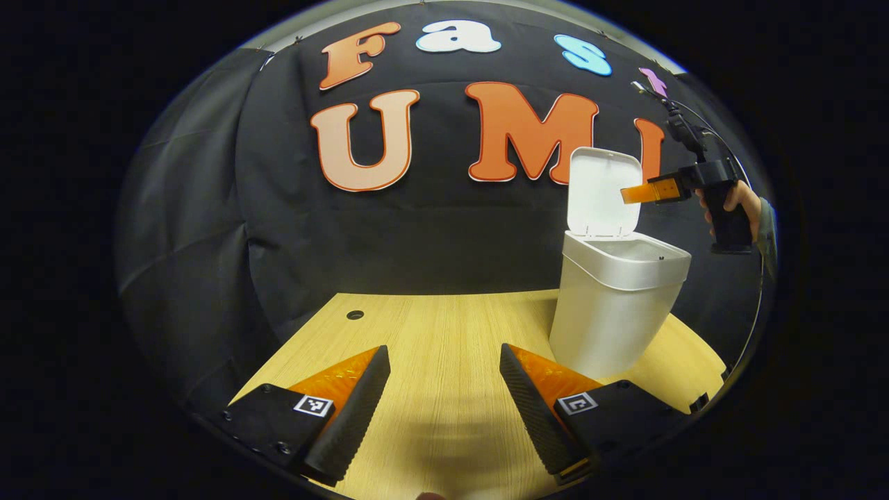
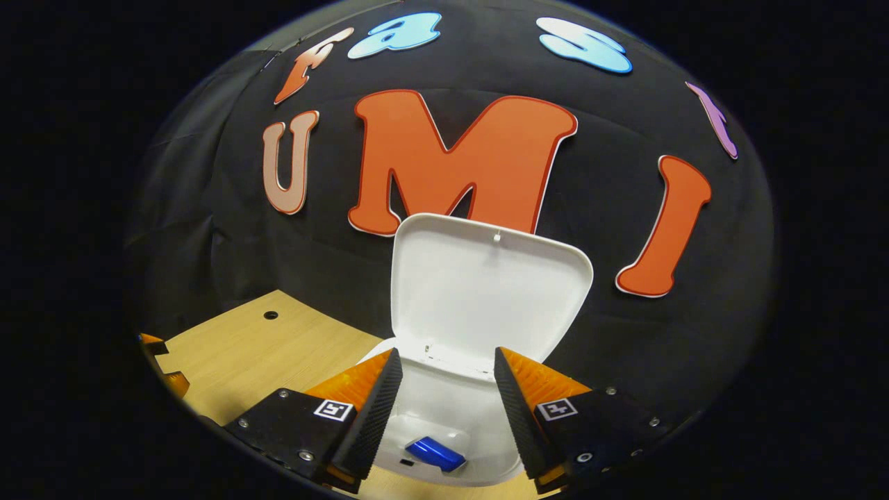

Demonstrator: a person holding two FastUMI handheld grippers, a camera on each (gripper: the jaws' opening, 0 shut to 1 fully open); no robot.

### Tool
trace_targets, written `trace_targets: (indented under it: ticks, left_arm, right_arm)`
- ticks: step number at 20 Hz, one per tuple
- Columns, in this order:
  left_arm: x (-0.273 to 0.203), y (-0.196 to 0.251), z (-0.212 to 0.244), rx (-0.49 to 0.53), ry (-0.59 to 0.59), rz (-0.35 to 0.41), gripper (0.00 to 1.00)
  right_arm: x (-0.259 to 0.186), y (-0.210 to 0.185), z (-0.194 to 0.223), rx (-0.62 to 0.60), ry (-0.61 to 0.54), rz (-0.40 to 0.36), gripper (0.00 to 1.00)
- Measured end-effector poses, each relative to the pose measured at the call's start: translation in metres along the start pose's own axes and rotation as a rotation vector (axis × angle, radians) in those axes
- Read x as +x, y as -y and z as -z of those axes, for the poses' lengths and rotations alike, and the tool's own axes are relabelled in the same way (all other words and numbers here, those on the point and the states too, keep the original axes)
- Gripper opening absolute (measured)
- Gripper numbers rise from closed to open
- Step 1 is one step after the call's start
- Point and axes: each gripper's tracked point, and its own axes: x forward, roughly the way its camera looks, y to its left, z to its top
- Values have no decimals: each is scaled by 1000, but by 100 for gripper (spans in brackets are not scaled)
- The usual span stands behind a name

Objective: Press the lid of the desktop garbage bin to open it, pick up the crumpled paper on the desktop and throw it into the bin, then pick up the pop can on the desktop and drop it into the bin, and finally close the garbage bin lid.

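Even, moderate light from overhead in both views. The pale wood-grain tabletop [image 1: 444,333] is well lit, with a soft blurred shadow on it near the bottom edge of the left gripper view. The white plastic bin [image 1: 611,305] shades gently down its left side; its raised white lid [image 2: 486,285] is bright, without glare. The black cloth wall [image 1: 208,229] stays dim. Strong fisheye bending at the edges. Focus is sharp throughout.
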Motion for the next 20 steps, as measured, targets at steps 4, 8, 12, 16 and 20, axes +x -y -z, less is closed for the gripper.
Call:
trace_targets:
  ticks: [4, 8, 12, 16, 20]
  left_arm:
    - [-3, -11, 4, -14, -4, -25, 100]
    - [-4, -19, 5, -27, -7, -44, 100]
    - [-5, -23, 5, -29, -3, -51, 100]
    - [-1, -28, 9, -46, -13, -55, 100]
    - [3, -29, 13, -50, -22, -51, 100]
  right_arm:
    - [9, 7, -34, 5, 67, 24, 80]
    - [14, 17, -53, 24, 106, 52, 81]
    - [17, 24, -77, 53, 171, 61, 81]
    - [24, 31, -91, 71, 214, 77, 80]
    - [35, 39, -95, 85, 235, 99, 81]
